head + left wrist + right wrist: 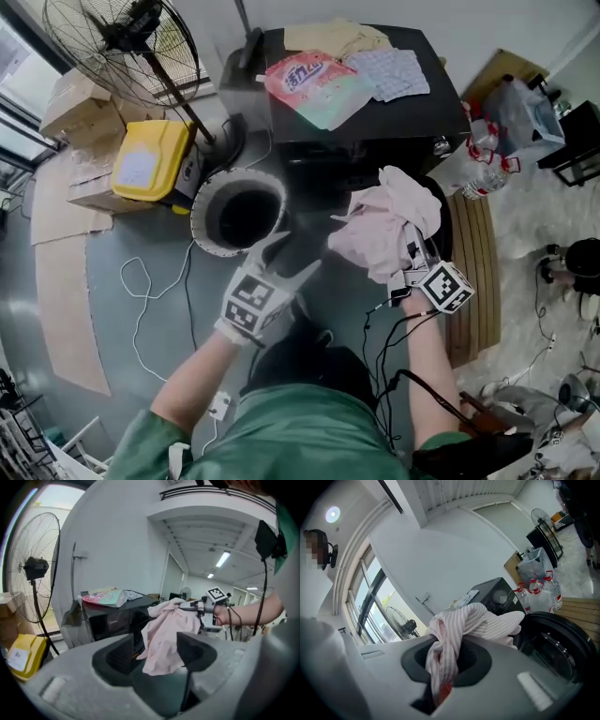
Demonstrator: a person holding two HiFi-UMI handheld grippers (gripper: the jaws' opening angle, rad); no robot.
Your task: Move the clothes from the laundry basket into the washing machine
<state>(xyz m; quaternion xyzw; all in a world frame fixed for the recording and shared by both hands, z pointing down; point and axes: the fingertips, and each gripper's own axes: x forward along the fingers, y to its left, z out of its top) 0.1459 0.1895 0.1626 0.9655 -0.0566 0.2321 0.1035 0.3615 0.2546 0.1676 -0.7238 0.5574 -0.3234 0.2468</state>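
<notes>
Your right gripper [445, 667] is clamping shut on the pink-and-white striped cloth garment [380, 234], which is bunching between the jaws and drooping from them in a loose bundle. The black front-loading washing machine [394, 117] is standing at the far side. Its round dark opening [551, 646] is lying just beyond and right of the garment, so your right hand is the nearer one. Your left gripper [291, 255] is hovering with its jaws apart and empty, near the round white laundry basket [208, 202] on the left.
</notes>
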